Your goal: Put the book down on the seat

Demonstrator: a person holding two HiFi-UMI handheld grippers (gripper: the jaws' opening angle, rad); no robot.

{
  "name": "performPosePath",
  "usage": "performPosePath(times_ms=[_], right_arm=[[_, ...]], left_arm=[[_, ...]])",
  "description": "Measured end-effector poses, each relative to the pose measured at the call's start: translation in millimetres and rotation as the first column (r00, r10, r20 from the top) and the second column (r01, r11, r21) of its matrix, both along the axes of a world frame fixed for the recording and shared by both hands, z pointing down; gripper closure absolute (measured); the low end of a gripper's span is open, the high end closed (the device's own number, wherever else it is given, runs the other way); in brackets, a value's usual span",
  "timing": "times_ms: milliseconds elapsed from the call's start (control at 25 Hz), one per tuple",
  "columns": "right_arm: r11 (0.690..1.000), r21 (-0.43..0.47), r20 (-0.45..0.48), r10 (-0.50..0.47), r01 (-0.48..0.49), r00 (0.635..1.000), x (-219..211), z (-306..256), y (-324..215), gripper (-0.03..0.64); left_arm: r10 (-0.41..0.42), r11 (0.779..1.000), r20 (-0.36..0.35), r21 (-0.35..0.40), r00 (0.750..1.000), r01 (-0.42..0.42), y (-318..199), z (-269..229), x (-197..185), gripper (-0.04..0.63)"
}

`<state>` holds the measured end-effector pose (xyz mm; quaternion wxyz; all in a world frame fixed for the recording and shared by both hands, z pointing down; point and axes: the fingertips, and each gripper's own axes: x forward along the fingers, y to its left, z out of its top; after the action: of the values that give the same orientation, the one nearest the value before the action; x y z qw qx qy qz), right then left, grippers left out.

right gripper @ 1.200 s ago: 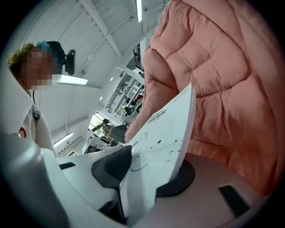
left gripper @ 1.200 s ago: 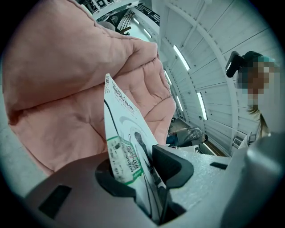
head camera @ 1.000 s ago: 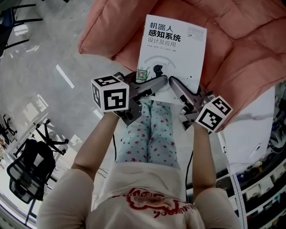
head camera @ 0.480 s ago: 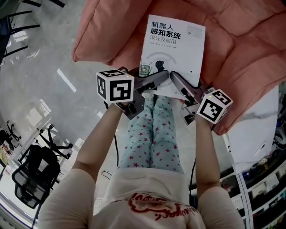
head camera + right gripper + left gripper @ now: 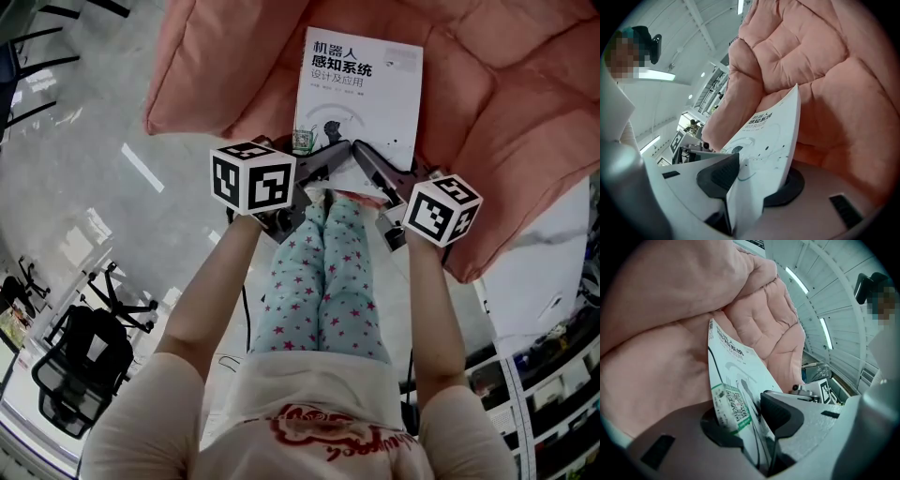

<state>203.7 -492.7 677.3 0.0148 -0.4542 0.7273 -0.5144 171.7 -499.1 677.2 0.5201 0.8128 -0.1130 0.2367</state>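
A white book (image 5: 357,97) with black printed title lies face up over the pink quilted seat (image 5: 506,103), held by its near edge. My left gripper (image 5: 326,161) is shut on the book's near left corner, by the green code label (image 5: 729,404). My right gripper (image 5: 367,160) is shut on the near right part of that edge. In the left gripper view the book (image 5: 736,366) runs out from between the dark pads (image 5: 780,413) toward the seat (image 5: 661,333). In the right gripper view the book (image 5: 773,136) tilts up over the seat (image 5: 820,61). Whether its far edge rests on the cushion I cannot tell.
The person's legs in star-patterned trousers (image 5: 323,281) stand just below the seat's front edge. Grey glossy floor (image 5: 112,169) spreads to the left, with a black office chair (image 5: 80,361) at the lower left. A white counter (image 5: 534,272) and shelves stand at the right.
Both grippers and the book have moved a little farther over the seat, up the head view. The grips on the near edge look unchanged.
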Motion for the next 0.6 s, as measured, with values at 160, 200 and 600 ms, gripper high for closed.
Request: performPosePath(times_ms=[160, 200, 600], right_arm=[[0.999, -0.040, -0.066, 0.005, -0.008, 0.998, 0, 10, 0, 0.463], [0.998, -0.054, -0.088, 0.012, -0.017, 0.996, 0, 13, 0, 0.462], [0.983, -0.137, -0.253, 0.083, -0.121, 0.964, 5, 36, 2, 0.402]], left_arm=[[-0.016, 0.999, 0.044, 0.038, 0.999, 0.014, -1, 9, -1, 0.479], [-0.025, 0.999, 0.052, 0.046, 0.998, 0.023, -1, 12, -1, 0.479], [-0.065, 0.994, 0.070, 0.093, 0.995, 0.059, -3, 29, -8, 0.476]])
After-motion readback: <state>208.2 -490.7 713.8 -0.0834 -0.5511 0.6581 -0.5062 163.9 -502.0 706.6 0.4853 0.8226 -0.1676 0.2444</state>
